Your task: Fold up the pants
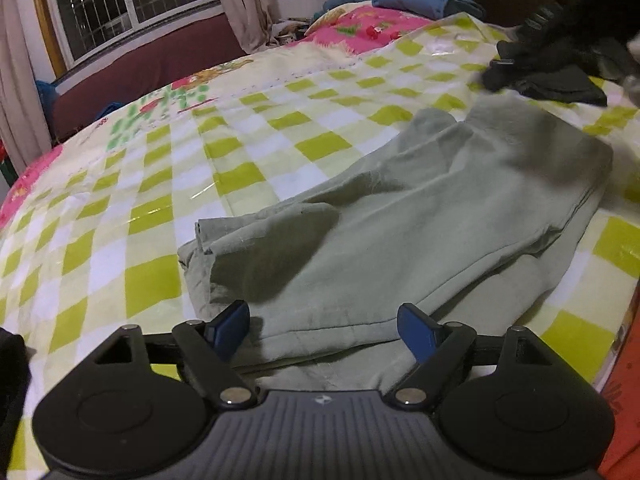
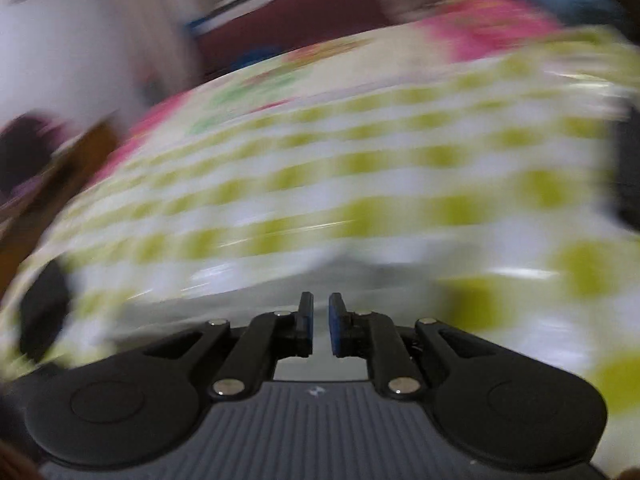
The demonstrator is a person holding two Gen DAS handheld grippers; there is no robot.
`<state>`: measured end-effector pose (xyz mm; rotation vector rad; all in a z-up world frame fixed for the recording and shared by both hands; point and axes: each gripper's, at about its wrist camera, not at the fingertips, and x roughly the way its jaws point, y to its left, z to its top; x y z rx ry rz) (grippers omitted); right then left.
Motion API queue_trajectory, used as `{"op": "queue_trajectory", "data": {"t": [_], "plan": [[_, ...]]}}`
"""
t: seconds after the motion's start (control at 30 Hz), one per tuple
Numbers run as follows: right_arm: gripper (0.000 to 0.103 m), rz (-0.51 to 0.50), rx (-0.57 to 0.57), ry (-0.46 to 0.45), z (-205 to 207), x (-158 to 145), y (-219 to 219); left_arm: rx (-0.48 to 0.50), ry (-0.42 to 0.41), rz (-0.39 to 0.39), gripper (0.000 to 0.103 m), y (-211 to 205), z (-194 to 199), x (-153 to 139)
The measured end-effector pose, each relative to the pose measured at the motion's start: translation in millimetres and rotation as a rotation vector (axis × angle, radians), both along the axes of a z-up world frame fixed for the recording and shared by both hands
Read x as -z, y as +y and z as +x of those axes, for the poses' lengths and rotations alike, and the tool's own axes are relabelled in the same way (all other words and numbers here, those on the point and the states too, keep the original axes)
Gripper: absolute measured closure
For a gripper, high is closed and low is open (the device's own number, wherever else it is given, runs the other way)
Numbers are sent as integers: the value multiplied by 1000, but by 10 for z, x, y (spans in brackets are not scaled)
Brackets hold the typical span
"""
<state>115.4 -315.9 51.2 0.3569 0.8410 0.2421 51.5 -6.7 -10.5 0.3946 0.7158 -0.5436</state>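
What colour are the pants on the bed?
Pale grey-green pants, plain; clearest in the left wrist view.

The bed [image 1: 168, 184] is covered by a glossy sheet checked in lime green, white and pale yellow, with pink flowered patches at its far end and left edge. Pale green pants [image 1: 420, 216] are laid folded on the near right part of the sheet, layers stacked, a hem turned up at their left end. A dark garment [image 1: 560, 88] is spread just beyond them at the far right. Blue bedding [image 1: 416, 0] is piled at the far end. In the right wrist view the checked cover [image 2: 320, 184] is shown blurred.
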Motion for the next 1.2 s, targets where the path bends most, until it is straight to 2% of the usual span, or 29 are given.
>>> {"op": "queue_trajectory", "data": {"t": [0.13,0.27,0.33,0.53,0.63,0.77,0.83,0.87,0.9,1.0,1.03,1.1,1.2], "plan": [[91,85,-248,23,378,45,820,3,-32,18,9,-22,-61,48],[69,72,-416,75,567,89,1516,19,-50,17,8,-43,-118,80],[69,35,-461,90,584,109,1751,23,-48,-2,8,-36,-120,91],[69,-170,-452,163,701,281,2092,25,-44,-50,8,13,-117,106],[87,-234,-400,166,812,298,2025,20,-38,-74,8,48,-108,119],[88,-224,-334,153,1056,287,2018,30,-54,-50,7,22,-130,166],[87,-170,-335,175,1168,343,2081,32,-62,-39,7,7,-153,170],[83,-146,-336,179,1202,358,2117,32,-62,-39,7,5,-164,167],[82,-115,-338,178,1229,356,2159,31,-58,-40,6,-2,-159,160],[81,-23,-376,110,1175,126,2148,33,-54,-43,6,6,-185,144],[75,-22,-379,78,1141,41,2110,33,-53,-43,6,7,-189,143],[72,-90,-363,10,1018,-106,1968,33,-52,-44,6,-2,-151,137],[71,-134,-339,19,785,-92,1672,32,-50,-50,6,18,-156,135]]}}
